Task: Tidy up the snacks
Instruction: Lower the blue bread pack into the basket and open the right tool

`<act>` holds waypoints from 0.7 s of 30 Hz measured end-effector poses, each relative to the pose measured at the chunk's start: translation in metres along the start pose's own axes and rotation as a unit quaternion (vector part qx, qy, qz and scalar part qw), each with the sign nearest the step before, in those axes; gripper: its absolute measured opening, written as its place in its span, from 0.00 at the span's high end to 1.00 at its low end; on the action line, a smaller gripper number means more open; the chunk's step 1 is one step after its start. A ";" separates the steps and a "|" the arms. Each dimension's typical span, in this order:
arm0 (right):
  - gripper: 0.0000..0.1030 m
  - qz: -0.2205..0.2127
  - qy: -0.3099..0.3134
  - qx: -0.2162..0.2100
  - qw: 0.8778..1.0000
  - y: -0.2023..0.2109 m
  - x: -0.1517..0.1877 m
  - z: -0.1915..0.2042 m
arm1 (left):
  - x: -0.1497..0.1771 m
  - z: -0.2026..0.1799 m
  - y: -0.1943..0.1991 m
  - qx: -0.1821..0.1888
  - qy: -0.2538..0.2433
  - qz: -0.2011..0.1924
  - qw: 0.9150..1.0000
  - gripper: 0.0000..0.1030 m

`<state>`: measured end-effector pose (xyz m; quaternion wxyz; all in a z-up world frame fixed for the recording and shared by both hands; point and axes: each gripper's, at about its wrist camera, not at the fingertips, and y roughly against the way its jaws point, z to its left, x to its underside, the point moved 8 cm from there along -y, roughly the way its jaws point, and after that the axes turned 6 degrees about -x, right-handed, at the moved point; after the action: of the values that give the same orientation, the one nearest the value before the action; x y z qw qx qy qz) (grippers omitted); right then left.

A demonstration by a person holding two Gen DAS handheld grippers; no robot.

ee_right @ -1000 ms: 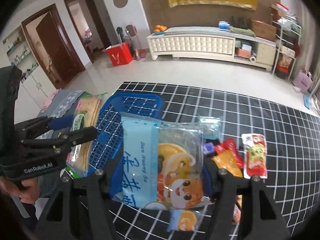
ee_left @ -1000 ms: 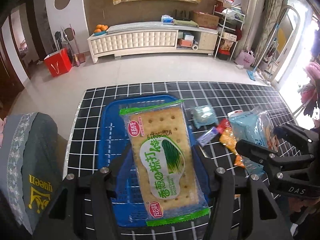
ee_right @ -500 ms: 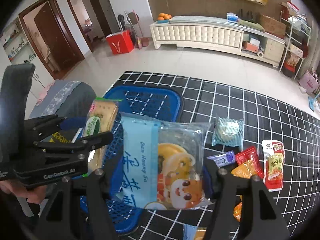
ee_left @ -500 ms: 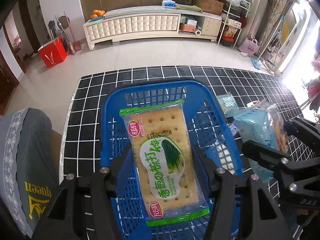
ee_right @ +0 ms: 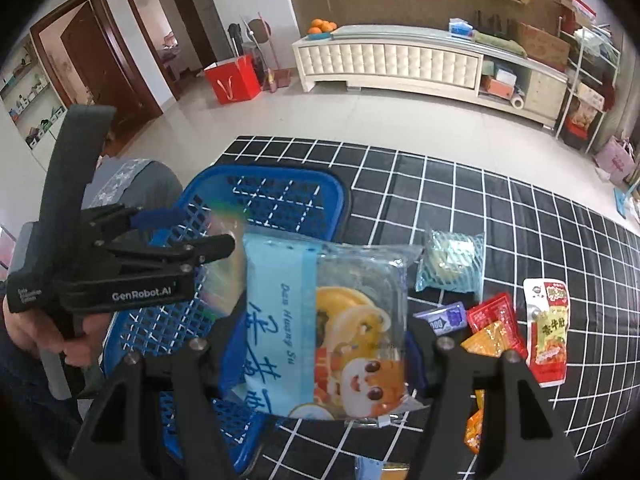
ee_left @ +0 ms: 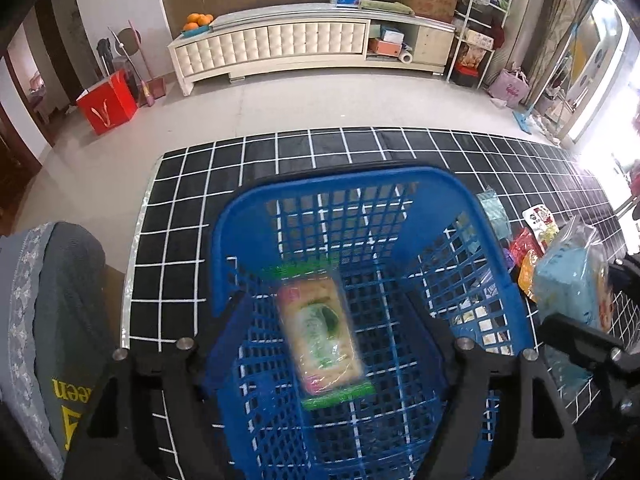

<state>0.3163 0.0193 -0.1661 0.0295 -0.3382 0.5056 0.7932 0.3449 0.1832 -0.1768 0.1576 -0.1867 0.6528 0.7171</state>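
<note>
The left gripper (ee_left: pixel 320 344) is held above the blue basket (ee_left: pixel 236 220), pointing down into it, its two fingers spread wide with nothing between them. The cracker packet (ee_left: pixel 322 336) shows blurred inside the basket, clear of both fingers; whether it rests on the basket floor cannot be told. In the right wrist view the same gripper (ee_right: pixel 224 244) reaches in from 9 o'clock, level over the basket's near rim, gripped by the person's left hand (ee_right: pixel 44 332) at the handle.

The right gripper (ee_right: pixel 320 344) sits just beside the basket at its 3 o'clock side, tilted forward and down, its fingers pinching a blue pastry bag (ee_right: pixel 324 328) by the two long edges. The bag's upper left corner overlaps the basket rim in this view; whether they touch cannot be told.

On the black checked cloth (ee_right: pixel 500 208), loose snacks lie at about 2 to 3 o'clock from the bag: a pale green netted packet (ee_right: pixel 450 266), a small purple sachet (ee_right: pixel 442 318), a red sachet (ee_right: pixel 490 312), an orange sachet (ee_right: pixel 490 340) and a red-and-white pouch (ee_right: pixel 548 328), all close together.
</note>
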 end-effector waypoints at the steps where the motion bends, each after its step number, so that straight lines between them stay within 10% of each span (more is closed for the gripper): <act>1: 0.33 -0.001 0.000 0.000 1.000 0.001 -0.001 0.000 | 0.001 0.002 0.003 0.001 0.004 -0.002 1.000 0.29; 21: 0.33 0.007 0.056 -0.011 0.998 -0.006 -0.028 0.064 | 0.032 0.059 0.073 -0.010 0.039 -0.050 0.998 0.28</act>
<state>0.3079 0.0826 -0.1381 -0.0084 -0.3785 0.5001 0.7788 0.2788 0.2342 -0.1239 0.1659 -0.2484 0.6407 0.7073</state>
